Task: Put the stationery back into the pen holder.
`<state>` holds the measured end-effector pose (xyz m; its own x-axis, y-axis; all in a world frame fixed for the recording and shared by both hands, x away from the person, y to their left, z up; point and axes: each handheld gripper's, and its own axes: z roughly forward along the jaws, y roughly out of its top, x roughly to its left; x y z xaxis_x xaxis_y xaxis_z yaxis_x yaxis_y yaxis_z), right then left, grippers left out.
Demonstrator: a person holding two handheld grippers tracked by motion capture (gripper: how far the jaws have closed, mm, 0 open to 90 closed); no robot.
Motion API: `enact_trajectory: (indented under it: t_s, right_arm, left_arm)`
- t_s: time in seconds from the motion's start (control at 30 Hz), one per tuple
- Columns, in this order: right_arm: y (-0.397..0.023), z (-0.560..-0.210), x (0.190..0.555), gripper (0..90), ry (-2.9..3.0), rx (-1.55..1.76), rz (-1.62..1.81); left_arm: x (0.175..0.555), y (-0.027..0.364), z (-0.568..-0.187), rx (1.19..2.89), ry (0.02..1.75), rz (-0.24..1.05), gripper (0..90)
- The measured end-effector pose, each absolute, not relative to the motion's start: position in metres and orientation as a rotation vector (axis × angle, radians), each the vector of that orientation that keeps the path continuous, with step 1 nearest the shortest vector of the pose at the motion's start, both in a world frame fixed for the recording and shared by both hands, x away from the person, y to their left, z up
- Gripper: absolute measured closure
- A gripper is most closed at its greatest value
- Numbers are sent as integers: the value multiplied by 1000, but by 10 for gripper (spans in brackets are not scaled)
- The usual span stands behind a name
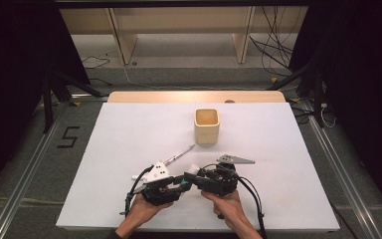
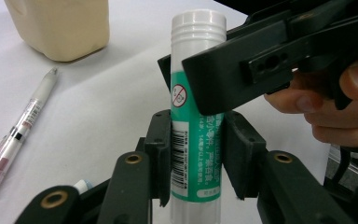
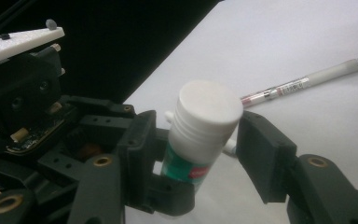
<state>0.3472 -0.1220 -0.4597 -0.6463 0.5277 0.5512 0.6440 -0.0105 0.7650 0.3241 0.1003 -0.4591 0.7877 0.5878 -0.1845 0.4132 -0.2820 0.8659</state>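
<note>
Glue stick: a white-capped cylindrical glue stick with a green label (image 2: 196,116) is seen upright at the centre of the left gripper view, above the white table (image 1: 129,139).
Left gripper (image 2: 196,161): pinched on the stick's lower body.
Right gripper (image 3: 200,154): spread around the cap; one pad is seen apart from it.
Pen: a white pen (image 2: 16,135) is seen at the left edge.
Cup: a beige square cup (image 1: 207,125) is seen above centre in the high view.
</note>
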Motion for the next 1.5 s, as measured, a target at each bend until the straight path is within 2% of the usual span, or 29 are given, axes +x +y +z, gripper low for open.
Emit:
enact_trajectory:
  t_s: [0.2,0.47,0.67,0.87,1.07,1.5]
  right_arm:
    - [-123,-460,347,601,-2120,-1273,-1756]
    - [-124,-457,345,651,-2092,-1265,-1767]
    - [-133,-449,348,653,-2132,-1292,-1812]
    - [-149,-435,353,653,-2192,-1336,-1878]
    - [-161,-424,361,653,-2199,-1370,-1927]
    - [-173,-411,378,653,-2219,-1419,-1967]
  left_arm:
    - [323,99,-459,1924,744,210,651]
    - [323,99,-461,1902,733,198,634]
    - [326,103,-461,1935,749,199,424]
    - [326,112,-462,1959,749,248,323]
    - [324,125,-464,1927,757,268,277]
    - [318,152,-467,1867,808,307,240]
